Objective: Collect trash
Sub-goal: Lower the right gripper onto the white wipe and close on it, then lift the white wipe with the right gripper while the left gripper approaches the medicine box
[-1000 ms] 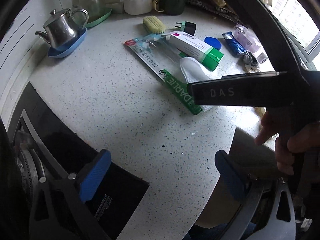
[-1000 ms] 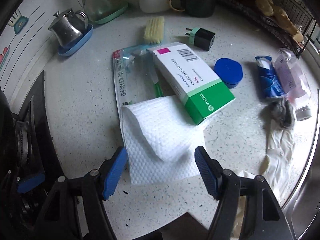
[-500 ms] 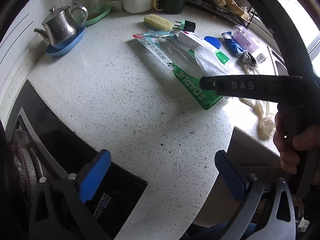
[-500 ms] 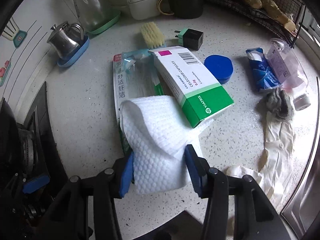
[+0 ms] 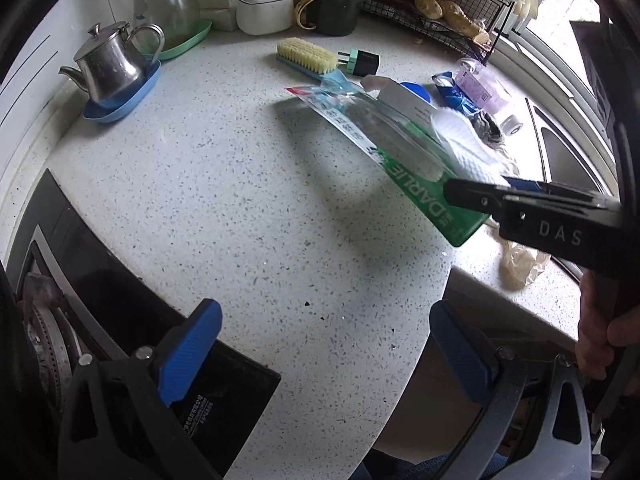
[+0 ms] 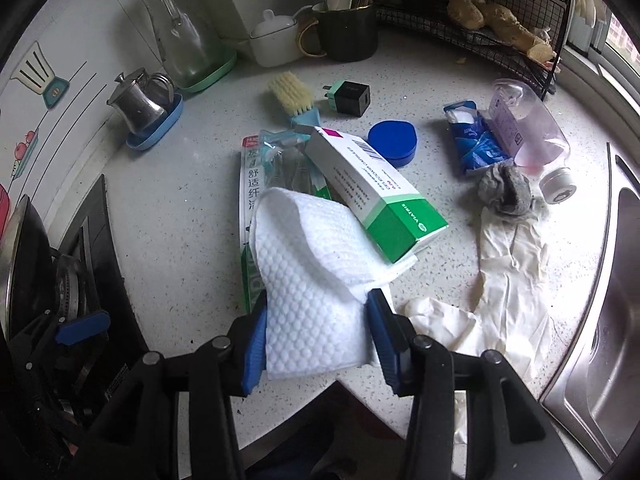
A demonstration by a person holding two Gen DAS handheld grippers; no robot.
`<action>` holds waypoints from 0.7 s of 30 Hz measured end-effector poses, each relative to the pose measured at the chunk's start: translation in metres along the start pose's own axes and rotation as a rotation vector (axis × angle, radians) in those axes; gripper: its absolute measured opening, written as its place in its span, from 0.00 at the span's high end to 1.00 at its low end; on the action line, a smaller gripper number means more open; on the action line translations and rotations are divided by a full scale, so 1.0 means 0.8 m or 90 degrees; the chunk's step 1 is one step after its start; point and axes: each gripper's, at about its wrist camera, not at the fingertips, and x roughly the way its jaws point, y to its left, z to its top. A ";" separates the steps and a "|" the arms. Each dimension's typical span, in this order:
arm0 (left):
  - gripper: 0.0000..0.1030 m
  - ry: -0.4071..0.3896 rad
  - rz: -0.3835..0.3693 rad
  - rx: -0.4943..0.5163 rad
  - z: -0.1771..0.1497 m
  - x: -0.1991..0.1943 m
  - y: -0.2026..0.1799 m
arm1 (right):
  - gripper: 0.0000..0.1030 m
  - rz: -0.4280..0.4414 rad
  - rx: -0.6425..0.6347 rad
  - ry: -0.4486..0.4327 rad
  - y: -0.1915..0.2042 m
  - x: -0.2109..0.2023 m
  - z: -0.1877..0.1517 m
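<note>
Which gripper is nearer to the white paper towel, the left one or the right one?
The right. The right gripper has its jaws closed on the white paper towel, gripping its near end. The left gripper hovers open over bare countertop, well apart from the towel.

one box point(image 6: 376, 188); one brush point(image 6: 290, 96); one teapot point(image 6: 138, 104)

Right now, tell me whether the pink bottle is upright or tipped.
Tipped. The bottle lies on its side on the counter, white cap toward the sink.
</note>
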 end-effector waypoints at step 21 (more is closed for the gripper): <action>0.00 0.031 -0.010 0.011 0.002 0.020 0.006 | 0.84 0.024 0.065 0.072 0.010 0.057 0.026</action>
